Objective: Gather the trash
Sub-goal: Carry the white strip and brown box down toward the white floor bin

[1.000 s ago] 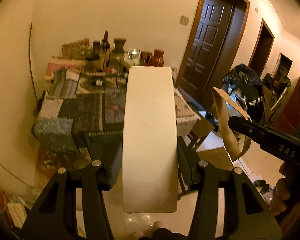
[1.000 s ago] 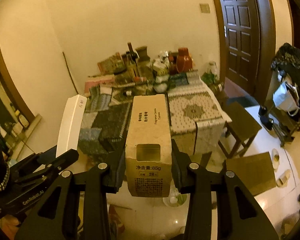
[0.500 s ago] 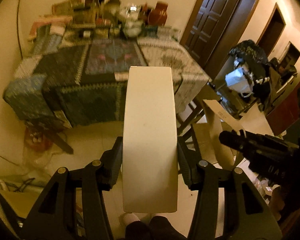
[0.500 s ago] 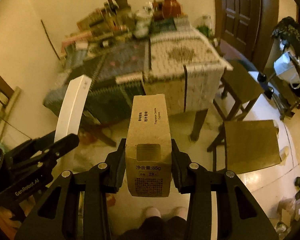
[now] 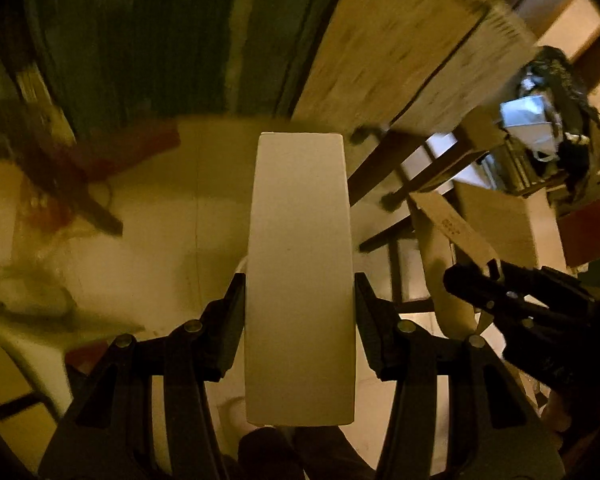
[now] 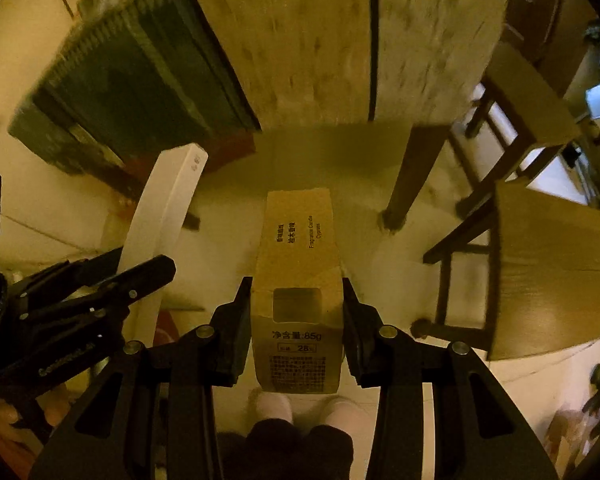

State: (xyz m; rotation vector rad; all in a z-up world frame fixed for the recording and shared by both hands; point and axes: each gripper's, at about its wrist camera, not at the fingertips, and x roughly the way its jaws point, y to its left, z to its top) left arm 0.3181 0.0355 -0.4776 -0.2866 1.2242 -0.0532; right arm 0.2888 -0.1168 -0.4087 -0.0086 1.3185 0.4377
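Left hand-held gripper (image 5: 300, 320) is clamping a white box (image 5: 300, 272) between its fingers; right hand-held gripper (image 6: 296, 320) is clamping a brown carton (image 6: 298, 280). Both are pointing down at the floor (image 6: 228, 240), near the cloth-draped worktop (image 6: 300, 40).

You're looking down at a pale glossy floor (image 6: 228, 184) under warm yellow light; a cloth-draped table (image 6: 312, 40) stands far, wooden stools (image 6: 548, 272) to the right.

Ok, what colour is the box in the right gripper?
Brown kraft cardboard box with dark print; clearest in the right wrist view.
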